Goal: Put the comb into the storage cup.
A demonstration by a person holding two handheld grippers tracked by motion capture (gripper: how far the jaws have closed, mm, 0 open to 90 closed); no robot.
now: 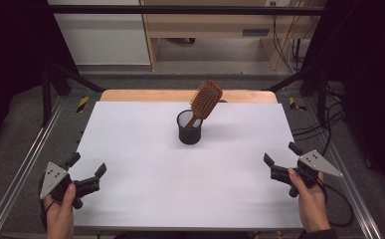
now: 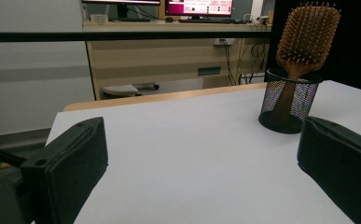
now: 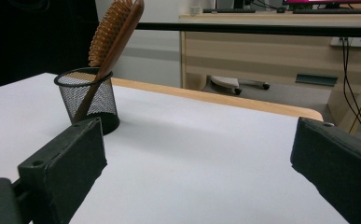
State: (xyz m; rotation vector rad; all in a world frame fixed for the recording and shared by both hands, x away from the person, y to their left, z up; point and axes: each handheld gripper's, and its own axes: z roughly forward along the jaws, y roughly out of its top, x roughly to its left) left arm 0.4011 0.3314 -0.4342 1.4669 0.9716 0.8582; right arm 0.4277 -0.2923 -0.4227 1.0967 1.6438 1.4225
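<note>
A wooden paddle hairbrush (image 1: 206, 99) stands handle-down in a black mesh cup (image 1: 189, 130) at the middle of the white table (image 1: 145, 174), its head leaning to the right. The brush (image 2: 307, 38) and cup (image 2: 289, 101) sit far right in the left gripper view; in the right gripper view the brush (image 3: 114, 32) and cup (image 3: 87, 100) are at far left. My left gripper (image 1: 87, 166) rests open at the table's near left corner, held by a hand. At the near right edge my right gripper (image 1: 281, 155) is open too. Neither holds anything.
A wooden strip (image 1: 145, 95) borders the table's far edge. Metal rails (image 1: 26, 159) run along both sides, with cables (image 1: 329, 119) on the floor at right. A wooden desk (image 1: 205, 25) stands beyond the table.
</note>
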